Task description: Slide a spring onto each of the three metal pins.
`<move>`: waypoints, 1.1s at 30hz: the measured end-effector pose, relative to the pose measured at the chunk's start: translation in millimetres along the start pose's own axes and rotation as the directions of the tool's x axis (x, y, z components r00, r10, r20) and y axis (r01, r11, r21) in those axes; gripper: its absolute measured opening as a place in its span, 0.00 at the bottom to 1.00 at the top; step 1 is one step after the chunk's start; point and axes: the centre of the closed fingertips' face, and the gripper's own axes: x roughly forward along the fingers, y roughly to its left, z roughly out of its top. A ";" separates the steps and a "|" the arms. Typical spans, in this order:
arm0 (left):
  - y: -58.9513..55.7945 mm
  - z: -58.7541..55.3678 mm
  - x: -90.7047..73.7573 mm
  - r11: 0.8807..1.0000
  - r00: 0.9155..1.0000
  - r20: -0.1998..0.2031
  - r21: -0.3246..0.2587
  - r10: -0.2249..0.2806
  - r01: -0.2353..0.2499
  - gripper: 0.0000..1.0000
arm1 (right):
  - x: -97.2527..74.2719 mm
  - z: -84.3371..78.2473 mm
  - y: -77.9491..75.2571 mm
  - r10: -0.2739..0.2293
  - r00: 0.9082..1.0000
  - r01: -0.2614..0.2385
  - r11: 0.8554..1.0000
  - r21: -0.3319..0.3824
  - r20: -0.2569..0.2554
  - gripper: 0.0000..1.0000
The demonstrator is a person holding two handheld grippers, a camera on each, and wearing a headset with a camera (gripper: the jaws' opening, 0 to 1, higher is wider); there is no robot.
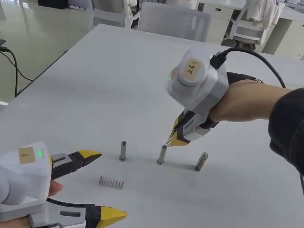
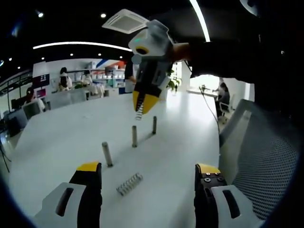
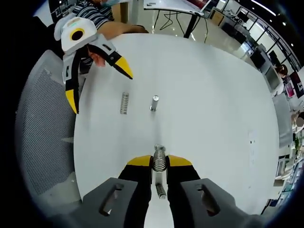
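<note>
Three metal pins stand in a row on the white table point(image 1: 118, 85). The left pin point(image 1: 123, 150) and middle pin point(image 1: 162, 155) are bare. The right pin point(image 1: 201, 161) wears a spring. My right gripper point(image 1: 172, 141) is shut on a second spring point(image 1: 169, 137), which it holds upright just above the middle pin point(image 3: 159, 149). The held spring point(image 3: 160, 163) sits between its yellow tips. A third spring point(image 1: 111, 182) lies flat on the table in front of the left pin. My left gripper point(image 1: 108, 185) stands open near that loose spring point(image 2: 129, 183), holding nothing.
Grey chairs point(image 1: 173, 19) stand at the table's far edge, with desks and floor beyond. A black cable point(image 1: 247, 52) runs from the right gripper. A mesh chair point(image 2: 266, 156) is beside the table at the near side.
</note>
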 end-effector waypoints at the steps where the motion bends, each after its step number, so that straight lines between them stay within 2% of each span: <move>1: 0.2 -0.6 -0.3 1.000 1.000 -0.001 -0.001 0.001 -0.001 0.76 | 1.4 0.5 0.2 0.001 1.000 -0.001 1.000 -0.002 -0.001 0.08; 7: 1.5 -2.9 -2.1 1.000 1.000 -0.004 -0.008 0.005 -0.005 0.76 | 8.7 3.0 -1.0 0.009 1.000 -0.009 1.000 -0.002 0.000 0.08; 23: 4.5 -7.2 -3.7 1.000 1.000 -0.009 -0.022 0.011 -0.011 0.73 | 25.2 -3.0 -8.3 0.037 0.999 -0.037 0.999 0.001 -0.031 0.08; 33: 3.0 -7.4 -3.9 1.000 1.000 -0.008 -0.024 0.009 -0.010 0.72 | 45.1 -7.6 -6.9 0.068 0.995 -0.068 0.998 0.007 -0.069 0.08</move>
